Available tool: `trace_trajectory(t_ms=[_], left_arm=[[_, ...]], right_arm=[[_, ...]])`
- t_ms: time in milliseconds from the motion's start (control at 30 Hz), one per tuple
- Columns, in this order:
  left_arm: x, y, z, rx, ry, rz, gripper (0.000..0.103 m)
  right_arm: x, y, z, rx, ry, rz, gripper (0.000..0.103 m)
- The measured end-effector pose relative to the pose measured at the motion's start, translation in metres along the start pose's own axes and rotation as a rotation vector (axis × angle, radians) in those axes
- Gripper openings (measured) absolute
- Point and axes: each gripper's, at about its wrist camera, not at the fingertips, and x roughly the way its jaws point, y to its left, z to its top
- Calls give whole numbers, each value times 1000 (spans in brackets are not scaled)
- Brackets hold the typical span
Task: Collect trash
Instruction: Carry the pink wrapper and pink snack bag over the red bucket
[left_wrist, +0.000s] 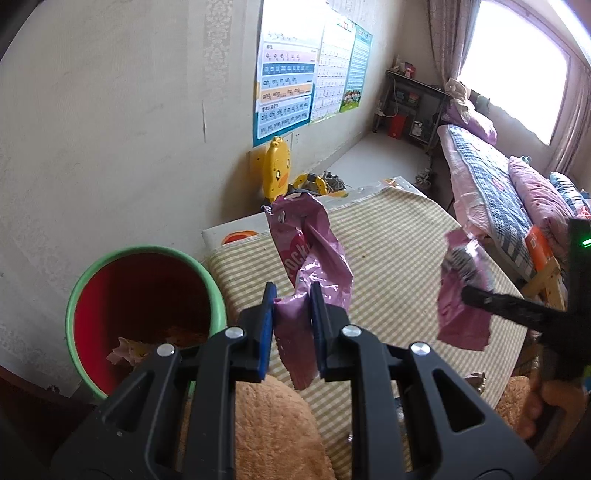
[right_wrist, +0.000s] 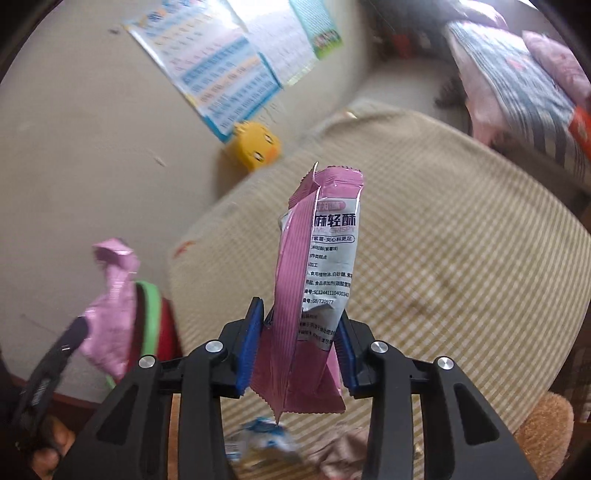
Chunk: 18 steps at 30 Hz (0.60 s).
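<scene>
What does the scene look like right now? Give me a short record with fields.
left tool: shut on a crumpled pink wrapper
right tool: a pink snack packet stands upright between its pads, gripped
bin: green rim, red inside, left of the table, some litter at the bottom
table: covered by a checked cloth
still lying there: a blue and white wrapper on the cloth, near the right tool

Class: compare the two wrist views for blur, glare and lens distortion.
Left wrist view: mostly sharp, the window blown out white, walls bowed by the fisheye. Right wrist view: posters and bed smeared by motion blur, yet the pink wrapper between the gripper's pads stays readable.
</scene>
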Motion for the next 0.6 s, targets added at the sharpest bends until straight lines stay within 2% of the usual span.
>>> trace_trajectory(t_ms=[333,400,467,567,600], left_arm=[[-3,41,5,-57,-35,88,18],[-4,51,4,-70,-38,100,18],[-4,62,3,-90,-36,113,18],[-2,77,0,-116,-22,128,18],[-2,83,-3,-125,-15,132,18]], right_arm=[[-20,77,6,-143,-72,77,35],[-14,93,7,-181,-65,90,20],[-8,105,5,-212,-40,94,18],[13,116,0,-268,35,48,23],[24,116,-4,-282,67,14,41]])
